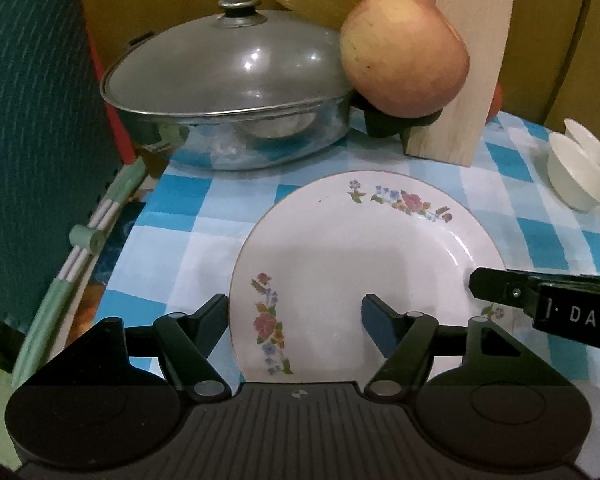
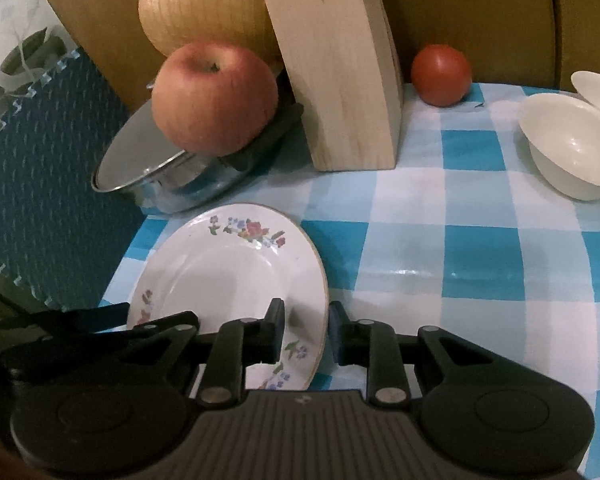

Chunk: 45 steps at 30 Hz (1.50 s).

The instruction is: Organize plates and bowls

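White flowered plate (image 2: pixel 228 272) lies lower left of frame on the checked table (image 2: pixel 460 248). Right tongs (image 2: pixel 305 334) clamped on its rim; left tongs (image 1: pixel 294 318) apart, straddling the opposite rim. Step: gripping plate. Next, probably: lift it toward the bowls (image 2: pixel 568 148).
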Motion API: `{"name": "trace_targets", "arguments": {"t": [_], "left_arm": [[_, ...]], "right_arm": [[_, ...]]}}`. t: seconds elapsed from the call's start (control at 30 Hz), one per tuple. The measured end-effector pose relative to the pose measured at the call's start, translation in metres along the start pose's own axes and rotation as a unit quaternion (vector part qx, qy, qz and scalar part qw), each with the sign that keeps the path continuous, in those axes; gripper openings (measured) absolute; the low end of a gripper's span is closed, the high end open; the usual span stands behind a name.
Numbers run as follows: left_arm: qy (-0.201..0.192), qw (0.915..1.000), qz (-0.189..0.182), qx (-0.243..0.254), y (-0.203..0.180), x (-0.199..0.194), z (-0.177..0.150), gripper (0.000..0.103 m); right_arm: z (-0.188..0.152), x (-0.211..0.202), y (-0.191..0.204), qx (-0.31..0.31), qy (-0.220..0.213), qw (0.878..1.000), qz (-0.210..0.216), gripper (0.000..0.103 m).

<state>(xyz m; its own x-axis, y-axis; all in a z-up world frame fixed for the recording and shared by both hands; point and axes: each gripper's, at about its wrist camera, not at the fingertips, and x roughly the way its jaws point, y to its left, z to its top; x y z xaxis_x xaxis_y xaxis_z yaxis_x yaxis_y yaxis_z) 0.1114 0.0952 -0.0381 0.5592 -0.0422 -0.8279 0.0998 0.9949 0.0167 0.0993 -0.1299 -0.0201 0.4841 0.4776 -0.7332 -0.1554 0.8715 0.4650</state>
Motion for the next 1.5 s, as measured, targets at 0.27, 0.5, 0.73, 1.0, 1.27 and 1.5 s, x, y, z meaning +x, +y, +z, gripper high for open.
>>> {"name": "trace_targets", "arguments": {"t": [0.27,0.5,0.73,1.0,1.27,1.5], "left_arm": [[-0.001,1.0000,0.000,-0.001,-0.001,-0.005,0.000,0.077],[-0.009,0.9999,-0.007,-0.007,0.002,-0.014,0.002,0.077],[-0.009,0.9999,-0.011,-0.004,0.002,-0.020,0.001,0.077],[-0.016,0.9998,-0.013,0.000,-0.004,-0.030,-0.003,0.078],[-0.023,0.9995,-0.019,0.011,-0.013,-0.038,-0.007,0.078],[-0.025,0.9993,-0.024,0.014,-0.017,-0.044,-0.010,0.078]], "right_arm": [[-0.001,-0.002,-0.003,0.010,0.007,1.000,0.003,0.022],[0.001,-0.011,-0.002,0.018,0.004,1.000,0.010,0.022],[-0.002,-0.023,0.000,0.018,0.010,1.000,0.010,0.022],[-0.005,-0.040,0.000,0.022,0.008,1.000,0.012,0.022],[-0.014,-0.056,-0.005,0.034,0.002,0.999,0.009,0.022],[-0.018,-0.065,-0.008,0.040,-0.003,0.999,0.006,0.022]]}}
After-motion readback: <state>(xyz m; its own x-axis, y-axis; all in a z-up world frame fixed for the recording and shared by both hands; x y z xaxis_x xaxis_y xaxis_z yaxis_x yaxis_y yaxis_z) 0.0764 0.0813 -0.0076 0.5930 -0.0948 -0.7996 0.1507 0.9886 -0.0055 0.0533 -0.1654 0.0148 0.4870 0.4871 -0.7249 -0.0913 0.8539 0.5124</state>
